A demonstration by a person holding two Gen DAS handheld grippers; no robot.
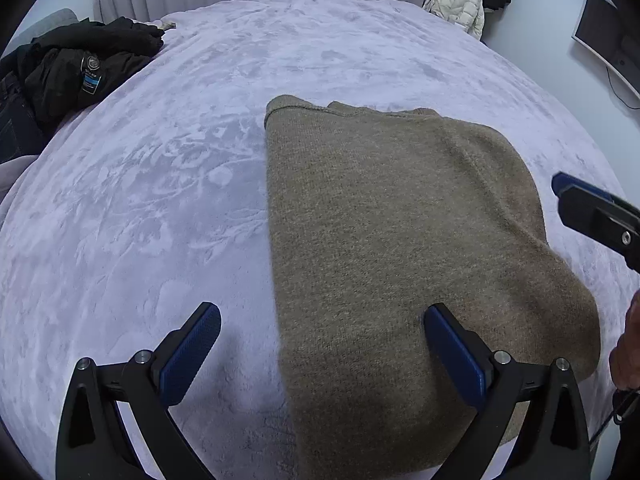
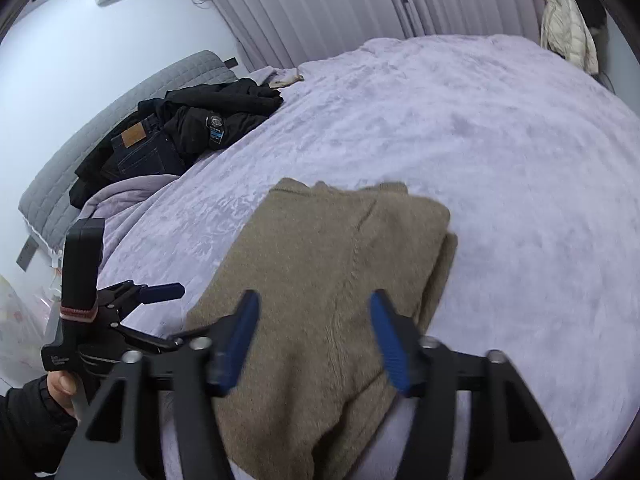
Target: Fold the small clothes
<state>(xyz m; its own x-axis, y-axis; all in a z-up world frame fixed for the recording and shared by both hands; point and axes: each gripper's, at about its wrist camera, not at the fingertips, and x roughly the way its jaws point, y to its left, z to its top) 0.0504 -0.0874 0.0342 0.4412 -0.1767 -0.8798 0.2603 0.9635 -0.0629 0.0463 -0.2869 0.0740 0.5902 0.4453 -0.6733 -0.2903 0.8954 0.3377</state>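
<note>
I have the olive-brown knitted sweater (image 1: 400, 240) lying on the pale lilac plush bedspread (image 1: 160, 200), already doubled over into a rough rectangle, its ribbed edge at the far end. My left gripper (image 1: 322, 354) hovers over the near left edge of the knit with its fingers spread wide and nothing between them; one blue pad sits above the bedspread, the other above the fabric. My right gripper (image 2: 314, 340) hangs above the near part of the sweater, fingers likewise spread and empty.

I judge the next fold is the step in hand. To do it well, I would lower both grippers to the near edge, pinch through all layers at matching spots, lift evenly and carry the edge toward the far ribbed end so the sides stay aligned. The thick knit may slip or bunch, so I would bite deep. The heap of black clothing and dark jeans (image 2: 176, 132) lies well apart.
</note>
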